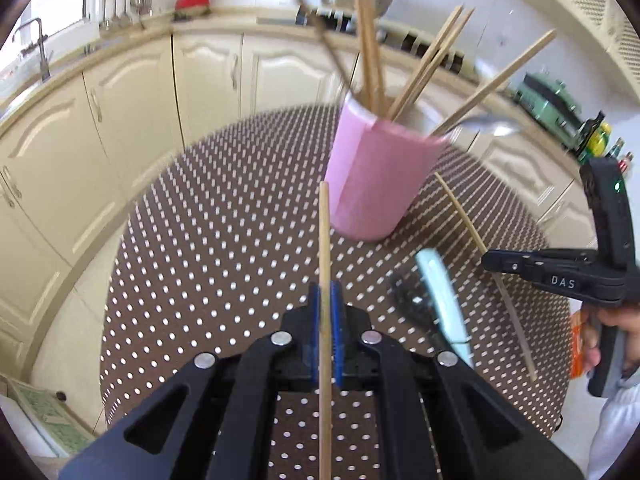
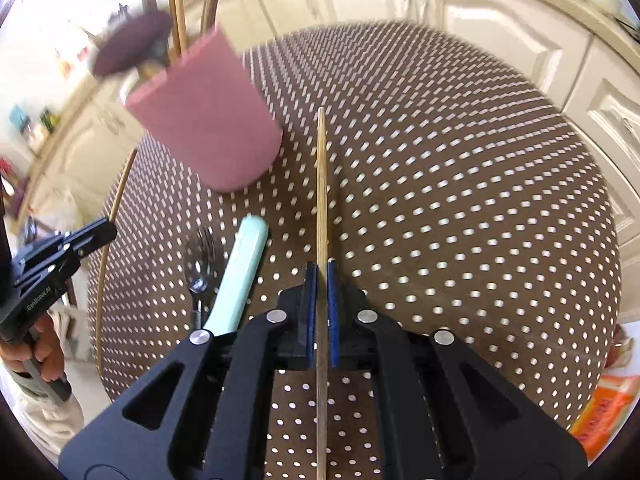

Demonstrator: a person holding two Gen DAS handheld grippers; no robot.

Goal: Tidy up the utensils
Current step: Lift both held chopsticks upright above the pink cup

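A pink cup (image 1: 380, 176) stands on the dotted brown round table (image 1: 224, 216) with several chopsticks and a spoon (image 1: 490, 125) in it. My left gripper (image 1: 326, 292) is shut on a wooden chopstick (image 1: 325, 232) that points toward the cup's base. At the right edge of this view my right gripper (image 1: 486, 258) is clamped on another chopstick (image 1: 464, 216). In the right wrist view the right gripper (image 2: 322, 280) is shut on its chopstick (image 2: 321, 184), with the cup (image 2: 208, 120) ahead to the left. The left gripper (image 2: 110, 229) shows at the left with its chopstick (image 2: 116, 208).
A mint-handled utensil (image 2: 240, 276) and a metal fork (image 2: 200, 260) lie on the table between the grippers. An orange packet (image 2: 608, 404) sits past the table's right edge. Cream cabinets (image 1: 120, 92) curve behind the table. A person's hand (image 2: 36, 352) grips the left tool.
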